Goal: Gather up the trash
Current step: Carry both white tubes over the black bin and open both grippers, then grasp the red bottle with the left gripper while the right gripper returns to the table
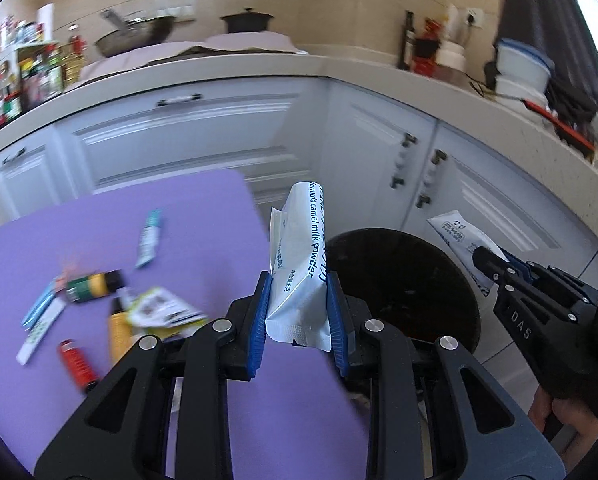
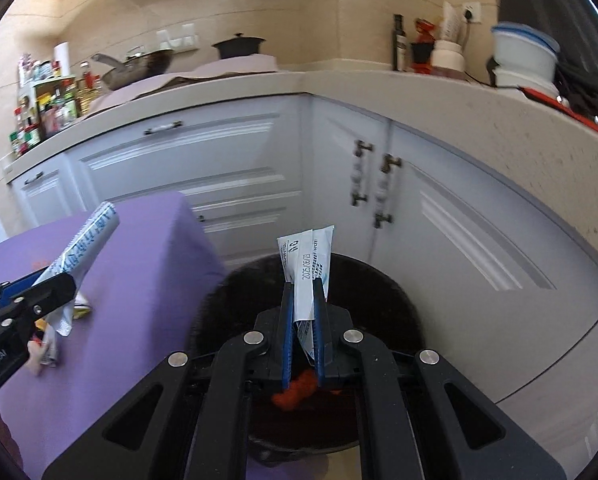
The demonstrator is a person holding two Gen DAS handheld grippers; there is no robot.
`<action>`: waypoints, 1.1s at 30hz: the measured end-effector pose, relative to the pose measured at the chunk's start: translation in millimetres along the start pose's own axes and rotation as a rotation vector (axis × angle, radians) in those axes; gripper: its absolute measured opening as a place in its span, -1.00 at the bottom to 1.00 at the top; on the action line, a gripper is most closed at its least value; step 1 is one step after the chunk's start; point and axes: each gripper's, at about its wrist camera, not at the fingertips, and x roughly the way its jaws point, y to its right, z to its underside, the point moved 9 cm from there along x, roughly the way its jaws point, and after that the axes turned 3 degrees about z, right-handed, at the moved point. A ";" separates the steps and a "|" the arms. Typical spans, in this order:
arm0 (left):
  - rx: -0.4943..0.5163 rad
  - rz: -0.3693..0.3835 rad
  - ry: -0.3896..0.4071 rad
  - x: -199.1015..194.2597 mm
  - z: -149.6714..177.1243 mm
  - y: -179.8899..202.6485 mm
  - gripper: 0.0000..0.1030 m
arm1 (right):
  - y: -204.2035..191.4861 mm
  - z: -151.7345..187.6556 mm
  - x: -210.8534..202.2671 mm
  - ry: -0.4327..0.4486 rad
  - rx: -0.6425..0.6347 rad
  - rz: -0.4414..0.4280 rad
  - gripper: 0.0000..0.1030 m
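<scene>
so both claws are loaded at the moment. my left claw (image 1: 299,312) is clamped on a silvery white sachet (image 1: 299,264) printed "formula camel milk powder", standing roughly upright between the blue pads (image 1: 259,320), held over the right edge of the purple table (image 1: 99,216) and just beside the black trash bin (image 1: 411,280). my right claw (image 2: 303,320) is pinched tight on a flatter white packet (image 2: 309,276) with a printed date on it, and from the right wrist view that packet sits right above the bin's (image 2: 379,308) dark opening; something orange-red (image 2: 295,390) lies down inside the bin, can't tell what. from the left wrist view the right claw (image 1: 487,264) comes in from the right with its packet (image 1: 459,240) poking out over the bin rim. more trash on the table: a teal stick packet (image 1: 150,236), a small dark bottle with a yellow band (image 1: 93,285), a red lighter-looking thing (image 1: 77,362), a yellow tube (image 1: 119,330), a crumpled wrapper (image 1: 161,306) and a couple of flat strips (image 1: 39,326), all clustered on the left part and a bit blurry. white kitchen cabinets (image 2: 227,152) stand behind.
</scene>
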 end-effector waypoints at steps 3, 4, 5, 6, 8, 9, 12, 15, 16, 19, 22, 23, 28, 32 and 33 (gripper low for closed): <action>0.026 0.004 -0.022 19.8 0.1 19.1 -0.49 | 12.5 1.8 7.8 -0.006 0.016 0.005 -0.83; 0.034 0.004 -0.030 27.4 0.2 24.9 -0.49 | 15.8 1.8 10.7 -0.007 0.021 0.006 -0.83; 0.039 0.003 -0.035 32.3 0.5 29.3 -0.49 | 17.5 1.4 13.1 -0.008 0.024 0.006 -0.83; 0.046 0.000 -0.041 39.4 0.5 33.7 -0.49 | 20.5 1.2 17.0 -0.010 0.030 0.004 -0.82; 0.054 0.000 -0.053 50.4 0.5 39.7 -0.46 | 24.9 1.5 26.1 -0.014 0.040 -0.001 -0.78; 0.056 -0.003 -0.061 57.4 0.7 42.2 -0.44 | 26.6 1.9 30.5 -0.018 0.042 -0.007 -0.61; 0.063 -0.021 -0.073 67.9 0.9 45.0 -0.13 | 33.1 6.4 42.6 -0.033 0.058 -0.007 -0.17; 0.064 -0.025 -0.075 68.0 1.4 45.0 -0.09 | 38.5 9.7 43.7 -0.036 0.070 0.002 -0.17; 0.064 -0.026 -0.074 66.8 1.6 44.3 -0.05 | 39.1 10.0 42.3 -0.033 0.073 0.004 -0.17; 0.050 -0.031 -0.070 60.8 1.1 38.5 0.00 | 39.6 11.1 35.2 -0.027 0.076 0.011 -0.17; 0.035 -0.040 -0.061 50.2 0.5 30.1 0.00 | 36.9 9.7 27.3 -0.018 0.073 0.015 -0.17; 0.031 -0.043 -0.058 46.3 0.3 27.0 0.00 | 35.7 9.0 23.5 -0.013 0.072 0.016 -0.17; 0.002 -0.064 -0.037 22.9 -0.5 6.7 0.00 | 27.0 3.9 9.3 0.003 0.071 0.011 -0.17; -0.023 -0.098 -0.022 1.9 2.6 -15.2 0.00 | 12.5 1.9 -2.2 0.009 0.064 -0.010 -0.17; -0.033 -0.107 -0.021 -4.2 4.3 -23.2 0.00 | 7.8 1.6 -4.7 0.011 0.062 -0.018 -0.17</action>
